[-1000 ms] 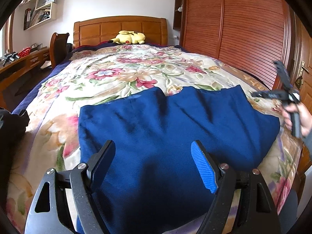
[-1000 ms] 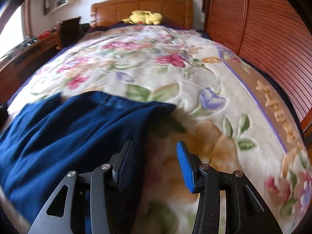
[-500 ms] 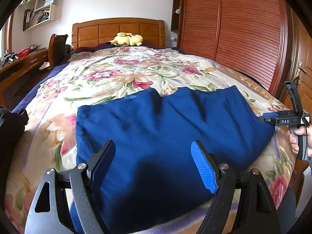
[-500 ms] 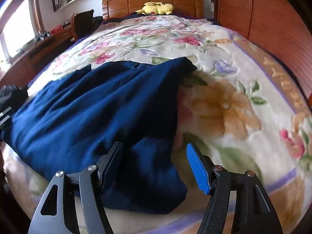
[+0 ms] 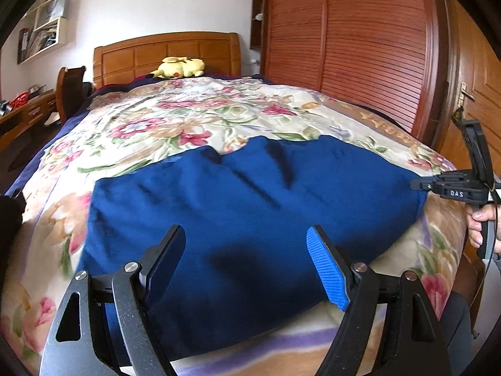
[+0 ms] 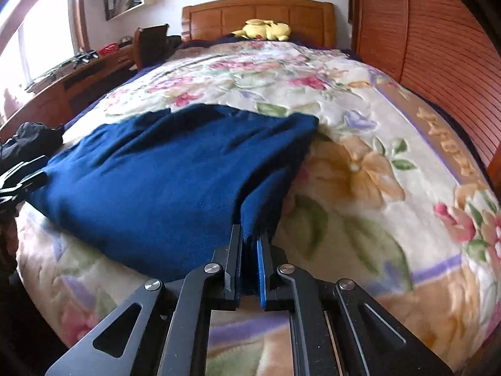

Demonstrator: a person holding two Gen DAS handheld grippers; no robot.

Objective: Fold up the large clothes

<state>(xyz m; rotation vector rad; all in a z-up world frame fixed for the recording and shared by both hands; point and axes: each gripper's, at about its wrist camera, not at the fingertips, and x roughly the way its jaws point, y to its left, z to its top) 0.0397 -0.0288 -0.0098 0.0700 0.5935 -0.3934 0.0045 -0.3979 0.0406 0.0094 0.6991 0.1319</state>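
I stood at the foot of a bed covered by a cream floral quilt with pink, peach and green blooms. At its far end rose a panelled wooden headboard, and a yellow plush toy lay against it. A white wall ran behind, carrying a shelf crammed with books and papers. Tall reddish slatted wardrobe doors lined one side, next to a wooden door with a brass handle. Along the other side ran a wooden desk with a dark chair, beneath a bright window that let in daylight.
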